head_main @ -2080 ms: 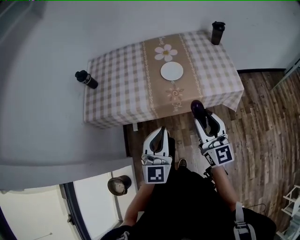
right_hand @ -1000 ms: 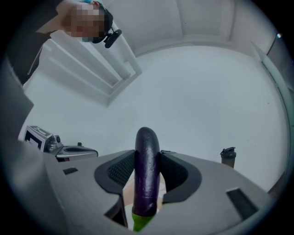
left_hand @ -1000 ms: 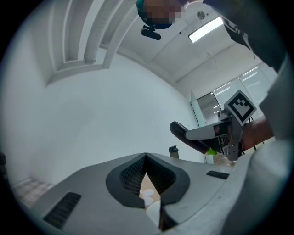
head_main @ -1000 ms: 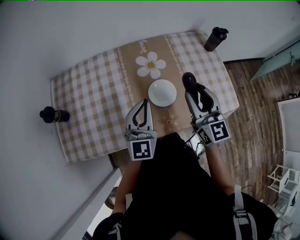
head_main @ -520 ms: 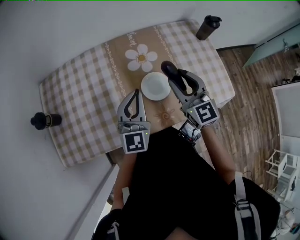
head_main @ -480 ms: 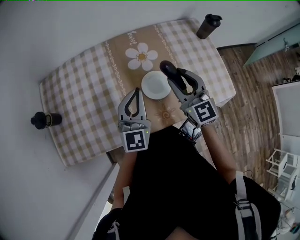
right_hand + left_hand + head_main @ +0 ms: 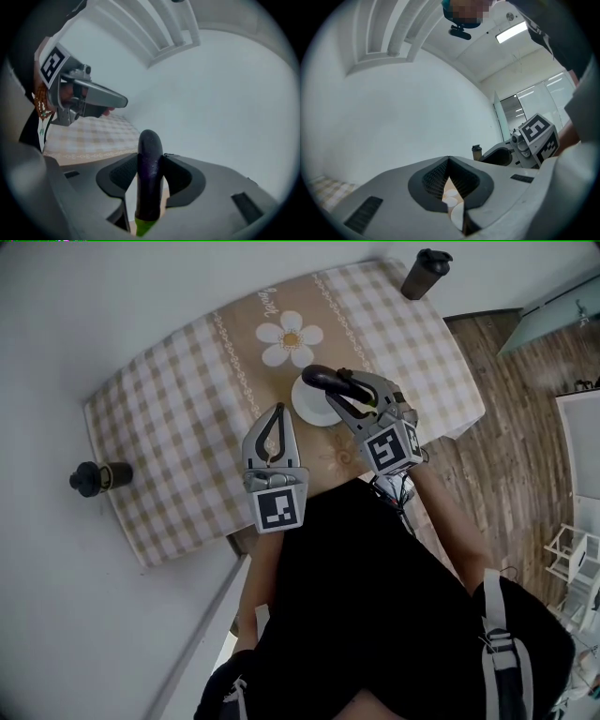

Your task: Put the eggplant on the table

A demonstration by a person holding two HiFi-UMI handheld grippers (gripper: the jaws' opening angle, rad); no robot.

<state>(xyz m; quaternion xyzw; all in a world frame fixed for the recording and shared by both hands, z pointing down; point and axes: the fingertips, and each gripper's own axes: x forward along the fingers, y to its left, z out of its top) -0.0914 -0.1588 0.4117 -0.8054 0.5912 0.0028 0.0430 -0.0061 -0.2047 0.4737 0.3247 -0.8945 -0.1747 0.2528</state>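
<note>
The right gripper (image 7: 341, 396) gripped the eggplant (image 7: 315, 378) above the plate (image 7: 300, 405), the left gripper (image 7: 274, 420) stayed closed and empty; lowering gently onto the table (image 7: 178, 418) beside the plate looked best.

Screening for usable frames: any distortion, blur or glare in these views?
Head view: sharp, evenly lit; checked tablecloth edges bowed. Left gripper view: fisheye, dark corners, ceiling strip light glaring. Right gripper view: fisheye, slightly soft; dark purple eggplant readable.
</note>
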